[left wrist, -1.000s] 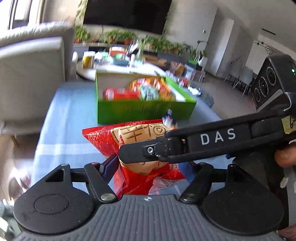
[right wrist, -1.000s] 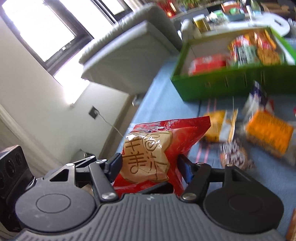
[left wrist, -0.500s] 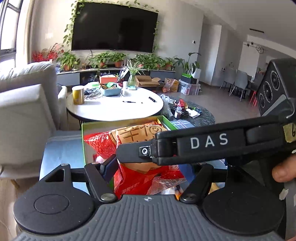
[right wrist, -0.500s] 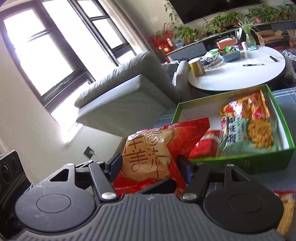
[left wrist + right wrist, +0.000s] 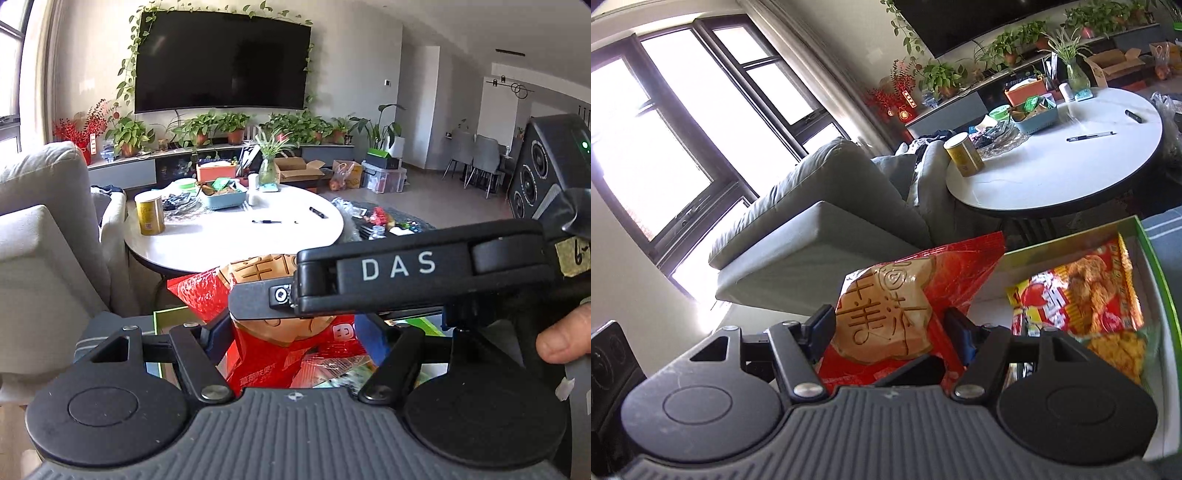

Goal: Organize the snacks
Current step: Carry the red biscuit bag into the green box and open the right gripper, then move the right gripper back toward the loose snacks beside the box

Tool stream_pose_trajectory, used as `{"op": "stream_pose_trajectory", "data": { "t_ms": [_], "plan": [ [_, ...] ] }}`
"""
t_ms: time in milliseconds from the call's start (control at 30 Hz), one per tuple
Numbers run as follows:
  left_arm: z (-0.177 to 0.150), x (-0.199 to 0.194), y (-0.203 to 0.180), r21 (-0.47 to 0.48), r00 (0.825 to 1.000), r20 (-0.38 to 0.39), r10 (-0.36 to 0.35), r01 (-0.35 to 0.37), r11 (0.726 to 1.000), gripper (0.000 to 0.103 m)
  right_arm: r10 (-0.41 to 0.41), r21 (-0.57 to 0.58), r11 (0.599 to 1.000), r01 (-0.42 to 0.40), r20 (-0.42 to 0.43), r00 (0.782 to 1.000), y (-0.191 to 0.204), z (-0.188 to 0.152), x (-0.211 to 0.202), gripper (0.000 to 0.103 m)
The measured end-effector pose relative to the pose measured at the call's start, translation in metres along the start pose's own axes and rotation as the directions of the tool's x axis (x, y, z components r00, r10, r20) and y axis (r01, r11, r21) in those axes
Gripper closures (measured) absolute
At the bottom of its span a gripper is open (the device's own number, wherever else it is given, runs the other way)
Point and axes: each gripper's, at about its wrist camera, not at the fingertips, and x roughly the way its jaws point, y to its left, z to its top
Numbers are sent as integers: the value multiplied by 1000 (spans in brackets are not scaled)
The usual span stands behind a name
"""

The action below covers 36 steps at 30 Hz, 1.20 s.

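Red snack bag (image 5: pixel 905 314) now over green box (image 5: pixel 1156 254), upright

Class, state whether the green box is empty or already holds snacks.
Holds snacks: the right wrist view shows a fried-chicken packet lying inside the green box.

A blue striped cloth surface (image 5: pixel 1167 225) carries a green box (image 5: pixel 1160 273) with snack packets lying inside it. Beyond it stands a round white table (image 5: pixel 229 240) bearing a yellow can (image 5: pixel 149 215), a light blue basket (image 5: pixel 223 194), a glass vase with a plant (image 5: pixel 268 173), and two pens (image 5: pixel 266 222).
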Motion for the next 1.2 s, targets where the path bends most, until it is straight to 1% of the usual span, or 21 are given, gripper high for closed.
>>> {"op": "stream_pose_trajectory", "data": {
  "t_ms": [233,300,333,433,533,633,767,867,1067,1200],
  "plan": [
    [-11,35,23,-29,1000,-17,26,-26,999,37,5,30,1000,-4,-34,999,-20,7,39,41],
    [-14,46,28,-31,998,-34,52,-53,998,38,15,31,999,-14,-32,999,-23,8,45,41],
    [-16,48,30,-25,998,-30,63,-63,998,39,18,26,1000,-17,-27,999,-24,8,47,41],
    [-22,48,33,-20,994,-33,100,-101,995,39,-44,9,999,45,-19,999,-26,9,45,41],
    [-24,36,32,-12,995,-22,100,-101,995,39,-42,1,999,42,-5,999,-28,10,28,41],
    [-22,24,26,-5,992,-16,128,-128,992,39,-56,-13,998,56,14,998,-26,11,9,41],
    [-19,4,20,-24,991,-10,135,-135,991,38,-69,-29,997,70,25,997,-19,8,-20,41],
    [-20,-15,13,-46,992,-6,123,-123,991,34,-69,-51,996,71,33,997,-13,3,-41,41],
    [-30,-45,-4,-38,993,-17,115,-115,993,34,-73,-100,992,79,57,996,-4,-11,-81,41],
    [-43,-63,-15,-34,994,-24,102,-103,994,33,-74,-121,989,84,78,994,0,-22,-106,41]
  ]
}}
